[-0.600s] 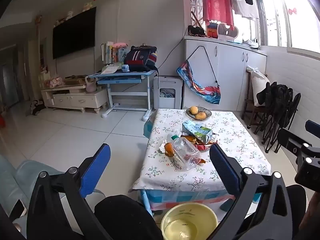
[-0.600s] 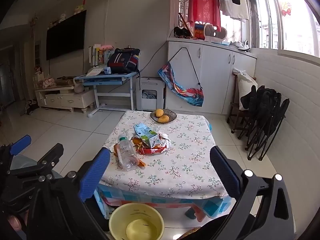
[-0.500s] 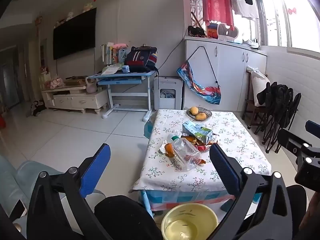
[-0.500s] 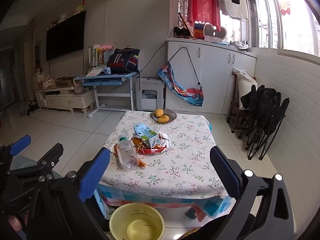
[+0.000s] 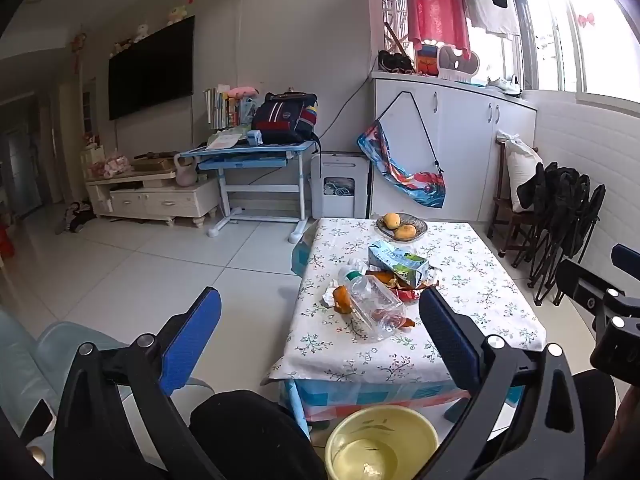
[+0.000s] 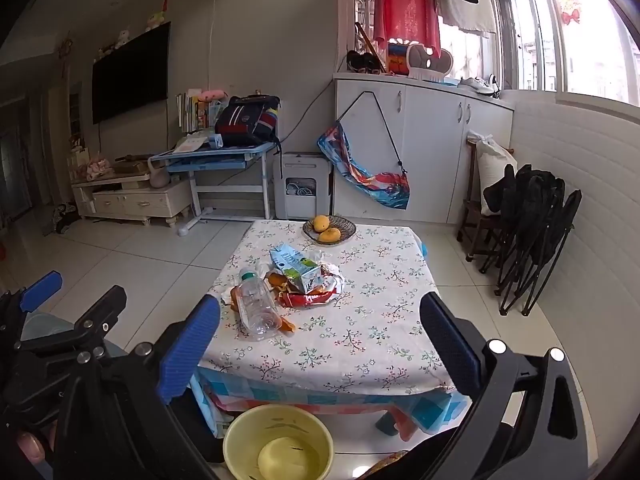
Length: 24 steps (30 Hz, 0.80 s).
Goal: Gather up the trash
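Observation:
A low table with a floral cloth (image 5: 492,308) (image 6: 376,332) holds a pile of trash: an empty clear plastic bottle (image 5: 370,300) (image 6: 256,304) lying on its side, a blue-green carton (image 5: 398,264) (image 6: 298,266), red and orange wrappers (image 6: 306,299) and orange peel (image 5: 342,300). A yellow bin (image 5: 380,442) (image 6: 278,442) stands on the floor in front of the table. My left gripper (image 5: 320,344) and right gripper (image 6: 320,344) are both open and empty, held well short of the table.
A plate with two mangoes (image 5: 402,226) (image 6: 329,229) sits at the table's far edge. Folded black chairs (image 6: 528,232) lean on the right wall. A blue desk (image 5: 256,160) and white cabinets (image 6: 420,152) stand behind. A pale blue seat (image 5: 36,360) is at lower left.

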Tool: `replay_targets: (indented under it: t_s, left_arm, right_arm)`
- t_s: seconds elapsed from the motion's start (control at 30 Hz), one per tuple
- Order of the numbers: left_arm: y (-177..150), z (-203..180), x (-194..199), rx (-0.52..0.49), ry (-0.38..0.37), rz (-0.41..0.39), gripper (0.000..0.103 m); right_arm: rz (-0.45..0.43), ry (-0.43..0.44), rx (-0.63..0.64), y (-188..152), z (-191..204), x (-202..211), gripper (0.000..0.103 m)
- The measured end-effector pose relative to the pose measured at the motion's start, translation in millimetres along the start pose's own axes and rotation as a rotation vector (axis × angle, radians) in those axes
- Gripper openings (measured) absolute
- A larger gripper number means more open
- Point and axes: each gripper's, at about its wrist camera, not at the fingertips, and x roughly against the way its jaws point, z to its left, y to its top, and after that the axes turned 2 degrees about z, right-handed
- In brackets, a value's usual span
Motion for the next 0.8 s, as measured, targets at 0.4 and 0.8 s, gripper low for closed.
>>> replay_targets:
  t_s: [0.4,0.8]
  left_arm:
    - [-2,-1,1,-0.006,0.014,0.001,0.096]
    - [-4,-11,3,-0.044,0.052,0.010,0.096]
  right_arm:
    - [0.001,0.006,-0.015,-5,-6,0,0.096]
    - [-0.014,0.007,-0.057,-6,-14,1,0.096]
